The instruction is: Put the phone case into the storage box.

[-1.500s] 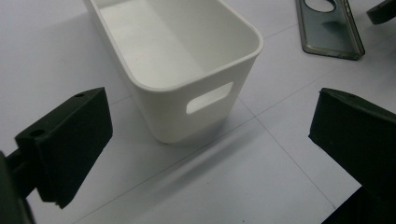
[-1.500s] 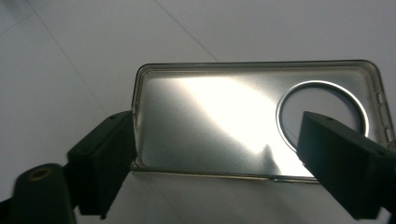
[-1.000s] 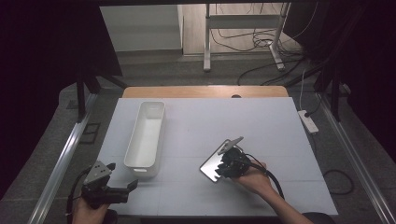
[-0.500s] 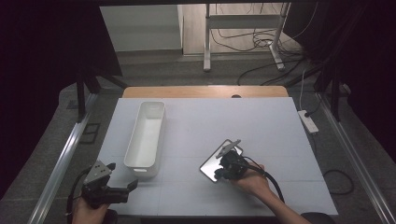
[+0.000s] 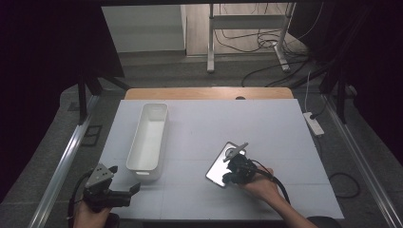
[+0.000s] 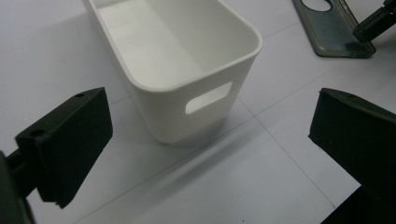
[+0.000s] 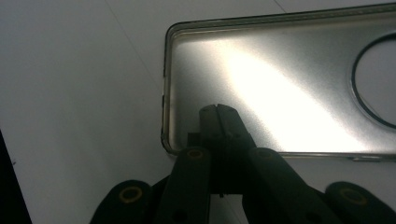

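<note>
A clear grey phone case (image 5: 217,170) with a round camera hole lies inner face up on the white table (image 5: 266,133), right of centre. My right gripper (image 5: 229,175) is shut, and its tips (image 7: 217,111) reach over the case's (image 7: 289,84) near rim onto the inner face. I see nothing between the jaws. My left gripper (image 5: 127,191) stands open at the front left corner, facing the short end of a white bin (image 5: 148,137). Between its wide-set jaws the left gripper (image 6: 212,142) looks at the bin's (image 6: 159,56) handle slot and empty inside.
The case's (image 6: 331,28) corner and the right gripper's tip show at the top right of the left gripper view. A wooden strip (image 5: 209,93) borders the table's far edge. A power strip (image 5: 313,123) lies off the right side.
</note>
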`<state>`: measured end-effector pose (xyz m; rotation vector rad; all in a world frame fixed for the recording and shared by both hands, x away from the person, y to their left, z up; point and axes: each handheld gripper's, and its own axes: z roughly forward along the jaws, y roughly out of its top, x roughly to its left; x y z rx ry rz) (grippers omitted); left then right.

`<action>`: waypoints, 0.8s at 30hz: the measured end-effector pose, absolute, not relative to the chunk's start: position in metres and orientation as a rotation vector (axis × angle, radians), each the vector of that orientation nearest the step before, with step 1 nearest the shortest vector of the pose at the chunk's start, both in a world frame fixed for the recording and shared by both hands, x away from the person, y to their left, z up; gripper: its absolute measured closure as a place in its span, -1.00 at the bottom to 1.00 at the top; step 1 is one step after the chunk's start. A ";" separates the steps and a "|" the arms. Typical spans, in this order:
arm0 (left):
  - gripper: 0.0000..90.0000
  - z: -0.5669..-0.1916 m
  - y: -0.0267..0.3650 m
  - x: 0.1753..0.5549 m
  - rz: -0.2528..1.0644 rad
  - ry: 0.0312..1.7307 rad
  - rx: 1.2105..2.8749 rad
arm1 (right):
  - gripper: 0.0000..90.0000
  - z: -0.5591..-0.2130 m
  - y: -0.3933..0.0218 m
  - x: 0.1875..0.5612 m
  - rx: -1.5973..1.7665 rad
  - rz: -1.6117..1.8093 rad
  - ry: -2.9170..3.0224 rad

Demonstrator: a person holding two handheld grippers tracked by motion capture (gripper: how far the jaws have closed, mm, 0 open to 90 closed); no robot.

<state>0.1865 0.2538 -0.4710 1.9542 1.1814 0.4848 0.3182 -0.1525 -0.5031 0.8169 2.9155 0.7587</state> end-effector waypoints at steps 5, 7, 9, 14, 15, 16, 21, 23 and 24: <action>-0.99 -0.471 0.254 0.187 0.484 1.182 1.953 | 0.99 -0.503 -0.164 0.319 0.856 0.744 2.908; -0.99 -0.471 0.254 0.187 0.484 1.182 1.953 | 0.99 -0.503 -0.169 0.320 0.864 0.730 2.903; -0.99 -0.471 0.254 0.187 0.484 1.182 1.953 | 0.99 -0.503 -0.171 0.320 0.876 0.722 2.900; -0.99 -0.471 0.254 0.187 0.483 1.181 1.952 | 0.99 -0.503 -0.181 0.323 0.921 0.710 2.891; -0.99 -0.471 0.254 0.187 0.483 1.181 1.952 | 0.99 -0.502 -0.182 0.324 0.923 0.705 2.889; -0.99 -0.471 0.254 0.187 0.483 1.181 1.951 | 0.99 -0.502 -0.184 0.325 0.924 0.704 2.885; -0.99 -0.471 0.254 0.187 0.483 1.181 1.951 | 0.99 -0.501 -0.192 0.328 0.961 0.692 2.865; -0.99 -0.471 0.254 0.187 0.483 1.182 1.950 | 0.99 -0.501 -0.196 0.330 0.984 0.685 2.852; -0.99 -0.471 0.254 0.187 0.482 1.182 1.950 | 0.99 -0.501 -0.197 0.331 0.985 0.687 2.850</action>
